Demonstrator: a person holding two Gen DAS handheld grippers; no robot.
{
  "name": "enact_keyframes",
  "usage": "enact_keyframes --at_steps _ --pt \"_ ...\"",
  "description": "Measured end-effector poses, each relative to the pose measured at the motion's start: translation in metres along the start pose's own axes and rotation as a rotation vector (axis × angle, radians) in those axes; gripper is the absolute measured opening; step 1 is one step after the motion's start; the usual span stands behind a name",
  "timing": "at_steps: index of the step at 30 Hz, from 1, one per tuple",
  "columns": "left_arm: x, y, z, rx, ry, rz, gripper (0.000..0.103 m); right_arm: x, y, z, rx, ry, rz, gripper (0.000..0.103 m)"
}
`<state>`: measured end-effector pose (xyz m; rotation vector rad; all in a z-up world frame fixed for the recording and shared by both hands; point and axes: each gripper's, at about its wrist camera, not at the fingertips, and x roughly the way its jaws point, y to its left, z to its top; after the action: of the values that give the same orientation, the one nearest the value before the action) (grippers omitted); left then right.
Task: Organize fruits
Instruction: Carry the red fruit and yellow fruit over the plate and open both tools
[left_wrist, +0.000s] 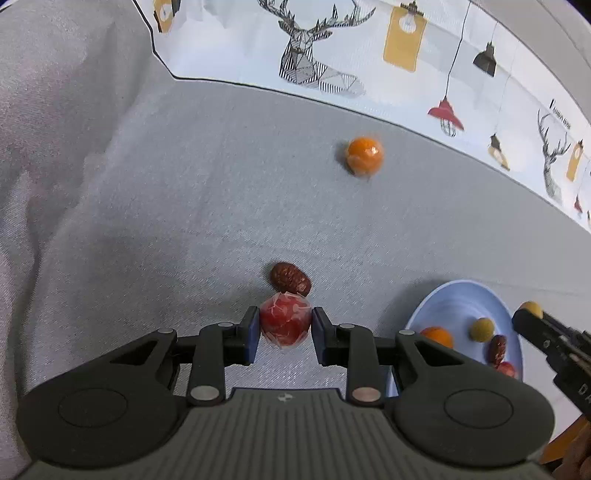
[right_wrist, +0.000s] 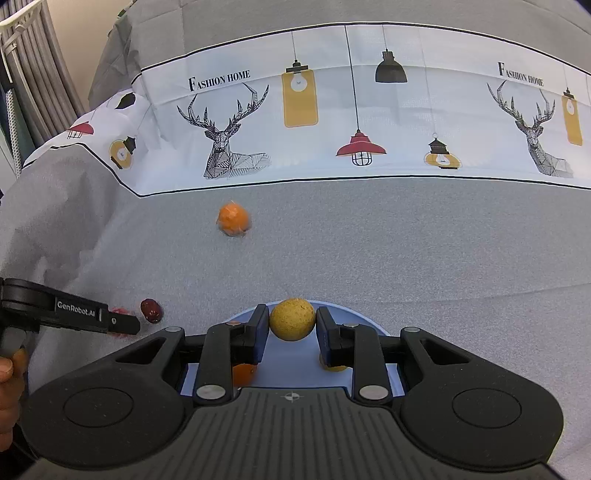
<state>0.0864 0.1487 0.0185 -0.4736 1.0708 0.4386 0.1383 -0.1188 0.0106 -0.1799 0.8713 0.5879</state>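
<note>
My left gripper (left_wrist: 285, 325) is shut on a red wrapped fruit (left_wrist: 284, 322) low over the grey cloth. A dark red date (left_wrist: 290, 278) lies just beyond it. A wrapped orange (left_wrist: 364, 155) lies farther off; it also shows in the right wrist view (right_wrist: 233, 220). My right gripper (right_wrist: 291, 325) is shut on a yellow-brown round fruit (right_wrist: 291, 319) above the blue plate (right_wrist: 240, 315). In the left wrist view the plate (left_wrist: 450, 306) holds an orange (left_wrist: 437, 336), a yellow-brown fruit (left_wrist: 482, 329), a date (left_wrist: 498, 349) and a red fruit (left_wrist: 508, 369).
The table is covered by a grey cloth (left_wrist: 184, 203) with a white printed band (right_wrist: 332, 110) along the far side. The left gripper shows at the left of the right wrist view (right_wrist: 74, 317), with the date (right_wrist: 151, 310) by its tip.
</note>
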Motion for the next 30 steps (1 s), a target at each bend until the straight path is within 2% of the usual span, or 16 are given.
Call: enact_keyframes --at_steps 5,10,17,22,26,30 --pt "-0.004 -0.007 0.000 0.013 -0.021 -0.075 0.032 0.001 -0.002 0.000 0.004 0.010 -0.023 0.029" --pt "-0.010 -0.024 -0.003 0.078 -0.045 -0.159 0.032 0.000 -0.004 0.000 0.010 0.024 -0.033 0.029" --pt "-0.021 -0.058 -0.015 0.224 -0.093 -0.299 0.032 -0.004 -0.005 0.000 -0.003 0.048 -0.042 0.029" --pt "-0.030 -0.092 -0.034 0.399 -0.133 -0.375 0.032 -0.008 -0.013 -0.001 -0.001 0.049 -0.057 0.029" --pt "-0.027 -0.114 -0.051 0.523 -0.125 -0.370 0.032 -0.007 -0.023 -0.004 0.018 0.069 -0.079 0.029" --pt "-0.022 -0.122 -0.058 0.557 -0.109 -0.363 0.032 -0.004 -0.026 -0.008 0.010 0.094 -0.087 0.029"
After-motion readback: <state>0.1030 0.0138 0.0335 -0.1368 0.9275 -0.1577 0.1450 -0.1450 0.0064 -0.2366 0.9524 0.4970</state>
